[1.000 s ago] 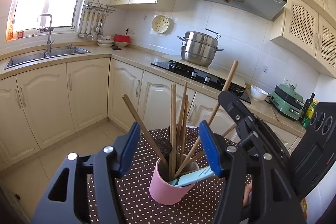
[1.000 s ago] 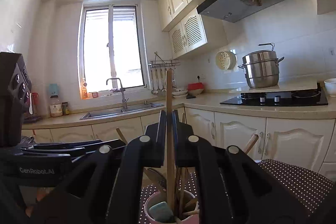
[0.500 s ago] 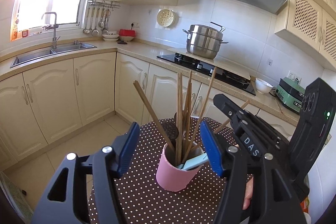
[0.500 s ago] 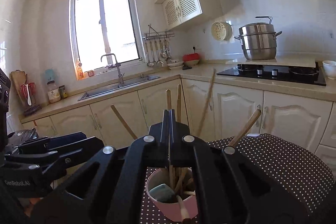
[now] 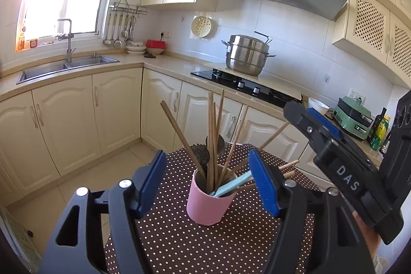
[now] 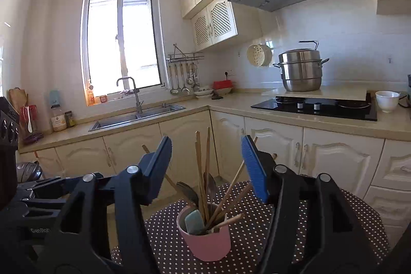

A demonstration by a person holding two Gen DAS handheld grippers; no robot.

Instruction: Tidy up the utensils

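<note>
A pink cup (image 5: 208, 199) stands on a round table with a brown dotted cloth (image 5: 179, 243). It holds several wooden chopsticks (image 5: 211, 135), dark metal spoons (image 5: 203, 153) and a pale blue utensil (image 5: 231, 185). My left gripper (image 5: 208, 180) is open and empty, its blue pads either side of the cup, nearer the camera. My right gripper (image 6: 205, 166) is open and empty above and behind the same cup (image 6: 205, 240); the chopsticks (image 6: 201, 171) rise between its fingers without touching them. The right gripper also shows in the left wrist view (image 5: 341, 161).
Cream kitchen cabinets (image 5: 64, 125) and a counter with a sink (image 5: 64, 67) run behind the table. A steel pot (image 5: 248, 57) sits by the black hob (image 5: 244, 86). A white bowl (image 6: 387, 100) stands on the counter at the right.
My right gripper was shut on one wooden chopstick over the cup; it has lowered the chopstick into the cup, opened and let go. Both grippers have drawn back from the cup.
</note>
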